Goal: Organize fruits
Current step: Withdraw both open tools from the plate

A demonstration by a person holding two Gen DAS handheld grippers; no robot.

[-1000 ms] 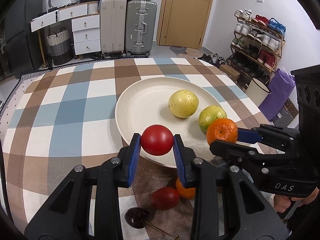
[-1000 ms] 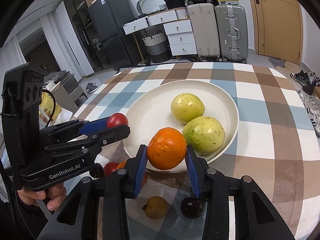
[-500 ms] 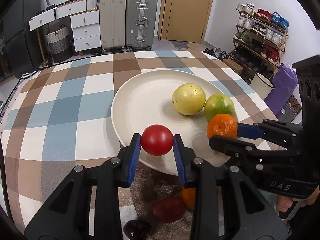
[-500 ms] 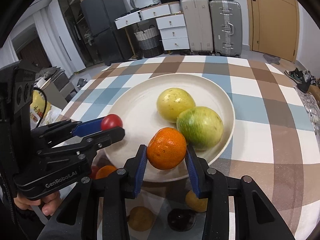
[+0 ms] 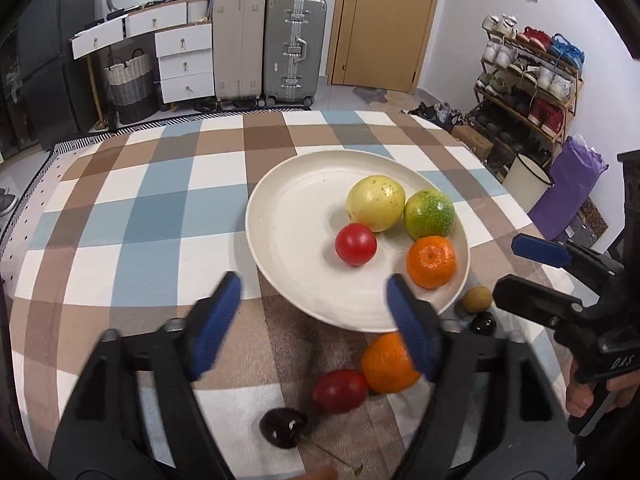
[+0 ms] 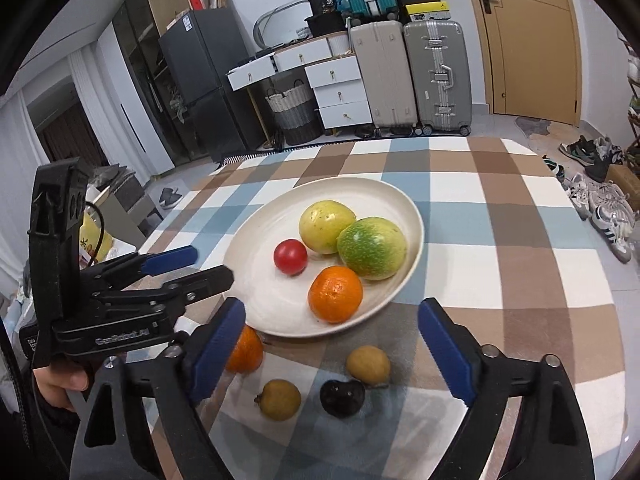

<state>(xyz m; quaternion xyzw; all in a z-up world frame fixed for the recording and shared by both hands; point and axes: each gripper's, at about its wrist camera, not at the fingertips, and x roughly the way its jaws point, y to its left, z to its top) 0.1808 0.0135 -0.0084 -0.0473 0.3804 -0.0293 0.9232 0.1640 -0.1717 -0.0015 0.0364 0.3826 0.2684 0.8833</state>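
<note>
- Cream plate [image 5: 280,216] on your checked tabletop [image 5: 132,220] holds four fruits: one yellow fruit [image 5: 375,209], one green fruit [image 5: 429,214], one tomato [image 5: 355,244], one tangerine [image 5: 431,262].
- Off the plate, on the cloth: one orange [image 5: 384,364], one red tomato [image 5: 339,390], two dark cherries [image 6: 342,398], two small brown fruits [image 6: 279,399].
- Your left gripper [image 5: 316,320] and right gripper [image 6: 332,344] each have fingers spreading apart, nothing between them.

"GenRobot.AI" is printed on the left gripper [image 6: 208,268] body, and "DAS" on the right gripper [image 5: 532,272] body.
</note>
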